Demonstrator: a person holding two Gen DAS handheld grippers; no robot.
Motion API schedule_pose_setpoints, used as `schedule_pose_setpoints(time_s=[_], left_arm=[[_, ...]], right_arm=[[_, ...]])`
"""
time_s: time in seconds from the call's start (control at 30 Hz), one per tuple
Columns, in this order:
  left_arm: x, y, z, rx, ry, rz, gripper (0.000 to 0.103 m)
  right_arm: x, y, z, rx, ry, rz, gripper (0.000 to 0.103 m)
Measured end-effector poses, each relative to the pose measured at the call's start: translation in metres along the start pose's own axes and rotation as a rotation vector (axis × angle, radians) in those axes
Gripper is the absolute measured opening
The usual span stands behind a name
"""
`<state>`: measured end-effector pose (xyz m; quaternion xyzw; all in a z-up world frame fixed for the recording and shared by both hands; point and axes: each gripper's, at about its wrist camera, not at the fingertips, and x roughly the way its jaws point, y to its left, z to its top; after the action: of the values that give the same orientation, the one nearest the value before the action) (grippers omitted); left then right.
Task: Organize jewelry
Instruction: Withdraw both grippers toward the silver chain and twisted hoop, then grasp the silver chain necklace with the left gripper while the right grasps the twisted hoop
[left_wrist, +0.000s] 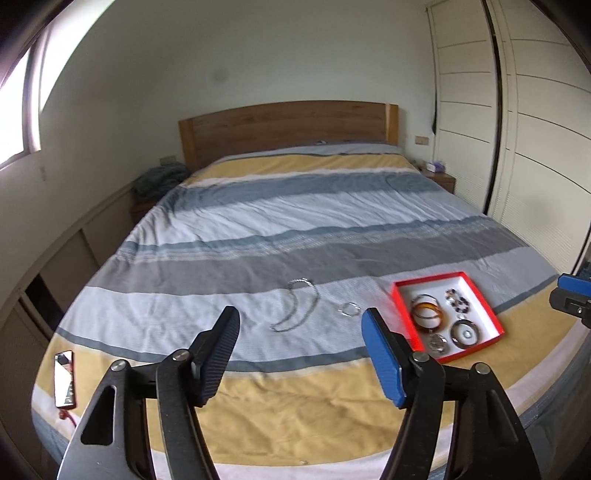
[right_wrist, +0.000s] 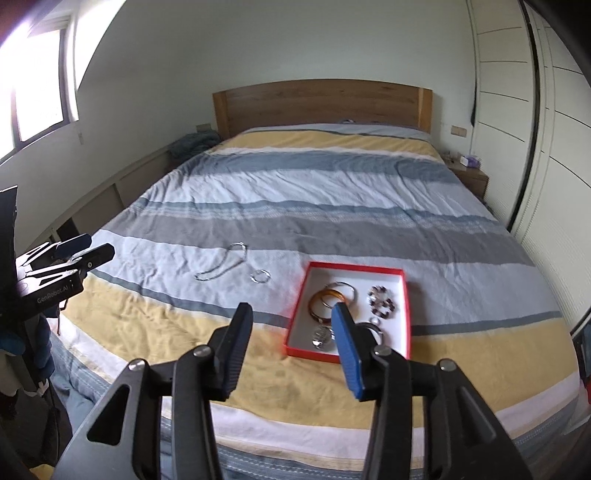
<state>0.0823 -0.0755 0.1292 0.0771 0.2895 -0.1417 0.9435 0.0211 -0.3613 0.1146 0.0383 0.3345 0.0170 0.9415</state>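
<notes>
While both tools gape empty, a necklace (left_wrist: 298, 306) lies beside the tray (left_wrist: 493, 309).

Both views footward, sharing bed (left_wrist: 280, 229)

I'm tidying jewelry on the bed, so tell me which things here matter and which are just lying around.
For the job: silver chain, small silver rings, both loose on the bedspread; red box holding bangles and a beaded bracelet.

Just lying about: phone, folded blanket, tissue box.
</notes>
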Motion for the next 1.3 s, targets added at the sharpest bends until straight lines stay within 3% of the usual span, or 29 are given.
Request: schedule_pose_setpoints(time_s=[0.2,0.4,0.67,0.83,1.3], left_arm=[[0.019,0.028,-0.005,0.001,0.016,0.030,0.073],[0.078,0.041,-0.020,0.033,0.097,0.026,0.073],[0.189,0.041,-0.042,0.031,0.223,-0.057,0.073],[0.243,0.038,-0.047,0.034,0.257,-0.102,0.073],[0.347,0.023,-0.057,0.144,0.355,-0.154,0.073]], right_arm=[[0.029,0.019,0.012,-0.028,0.026,0.043,0.048],[0.089,0.028,0.020,-0.039,0.095,0.084,0.048],[0.197,0.036,0.018,-0.037,0.223,0.151,0.048],[0.255,0.039,0.019,-0.046,0.283,0.175,0.048],[0.342,0.050,0.019,-0.061,0.377,0.223,0.048]])
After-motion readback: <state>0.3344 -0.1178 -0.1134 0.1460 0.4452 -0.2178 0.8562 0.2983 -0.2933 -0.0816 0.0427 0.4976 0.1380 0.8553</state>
